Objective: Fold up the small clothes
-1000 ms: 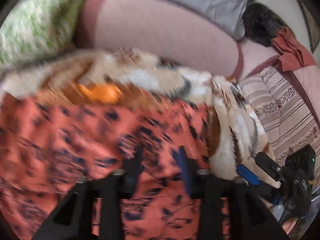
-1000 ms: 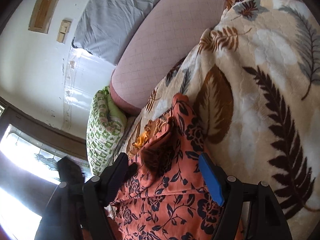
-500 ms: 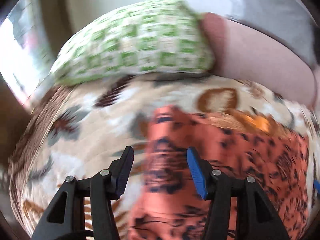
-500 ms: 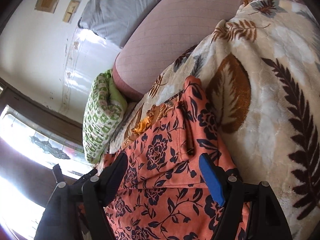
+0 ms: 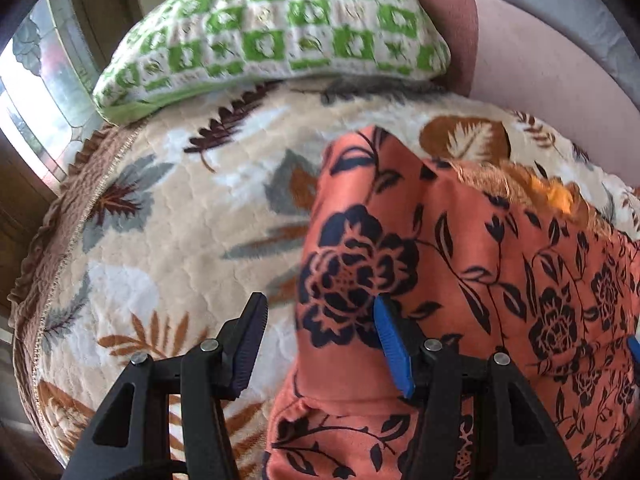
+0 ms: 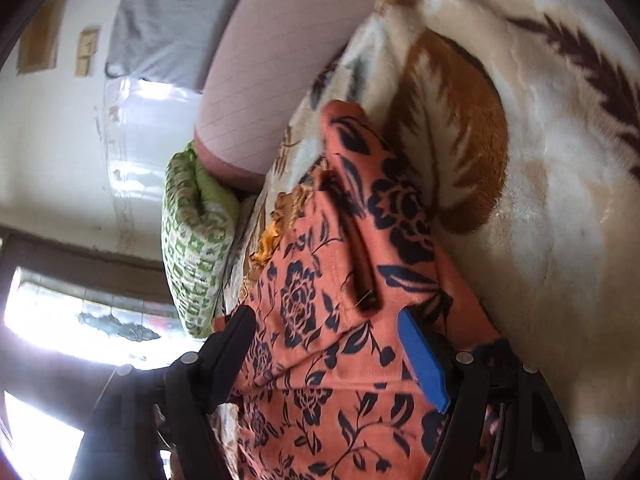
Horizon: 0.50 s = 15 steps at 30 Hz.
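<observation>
An orange garment with a dark floral print (image 5: pixel 460 264) lies on a cream leaf-patterned blanket (image 5: pixel 168 240). My left gripper (image 5: pixel 320 340) is open and hovers at the garment's left edge, the blue finger over the cloth, the black one over the blanket. In the right wrist view the same garment (image 6: pixel 340 320) lies between the fingers of my right gripper (image 6: pixel 324 344), which is open low over the cloth. A dark fold or slit runs along the garment there.
A green-and-white checked pillow (image 5: pixel 272 28) rests at the far end of the bed against a pink cushion (image 5: pixel 540 80). The blanket's brown frilled edge (image 5: pixel 60 216) drops off at the left. A window (image 6: pixel 60 312) and white wall show on the right view's left.
My left gripper has swung left from over the middle of the garment to its left edge and has opened. My right gripper has moved closer and lower over the garment, staying open.
</observation>
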Tool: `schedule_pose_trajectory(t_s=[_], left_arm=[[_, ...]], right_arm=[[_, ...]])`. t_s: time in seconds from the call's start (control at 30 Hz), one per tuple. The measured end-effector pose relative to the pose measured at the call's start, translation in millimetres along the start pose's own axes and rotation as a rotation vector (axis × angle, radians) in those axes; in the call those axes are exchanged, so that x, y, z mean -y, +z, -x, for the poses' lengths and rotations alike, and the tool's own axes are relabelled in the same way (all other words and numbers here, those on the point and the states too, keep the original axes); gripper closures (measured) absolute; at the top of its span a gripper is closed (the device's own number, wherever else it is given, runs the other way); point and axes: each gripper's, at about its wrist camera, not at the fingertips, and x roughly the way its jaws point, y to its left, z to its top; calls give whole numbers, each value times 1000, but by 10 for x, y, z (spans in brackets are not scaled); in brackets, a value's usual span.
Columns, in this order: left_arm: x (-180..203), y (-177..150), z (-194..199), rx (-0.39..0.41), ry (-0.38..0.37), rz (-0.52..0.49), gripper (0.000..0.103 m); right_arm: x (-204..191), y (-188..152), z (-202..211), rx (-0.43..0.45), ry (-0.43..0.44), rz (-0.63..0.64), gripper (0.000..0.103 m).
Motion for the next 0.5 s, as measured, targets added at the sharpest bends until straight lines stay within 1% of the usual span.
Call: schedule_pose_trajectory(t_s=[0.1, 0.13, 0.2, 0.23, 0.3, 0.33, 0.37, 0.4, 0.47, 0.5], left_arm=[[53, -11, -36, -26, -18, -21, 47], [76, -15, -47, -33, -19, -29, 47], [107, -20, -43, -34, -15, -39, 47], [118, -24, -38, -32, -13, -43, 47], [128, -26, -28, -34, -11, -46, 47], [131, -29, -28, -37, -11, -45, 47], [121, -22, -37, -38, -11, -43, 47], [112, -16, -39, -37, -9, -38, 47], [96, -3, -15, -28, -2, -26, 47], [87, 9, -2, -24, -1, -22, 47]], right_arm=[[-15, 65, -73, -1, 17, 1, 28], [-18, 93, -112, -6, 33, -1, 29], [-44, 142, -203, -27, 24, 23, 36], [-52, 162, -270, -45, 8, 37, 42], [-81, 170, -337, -59, -26, 66, 61], [-106, 164, -360, -66, -57, 90, 77], [-128, 152, -363, -65, -87, 105, 88], [-140, 142, -350, -62, -95, 111, 92], [-252, 129, -258, -18, -103, 147, 94], [-373, 121, -164, 23, -117, 202, 94]])
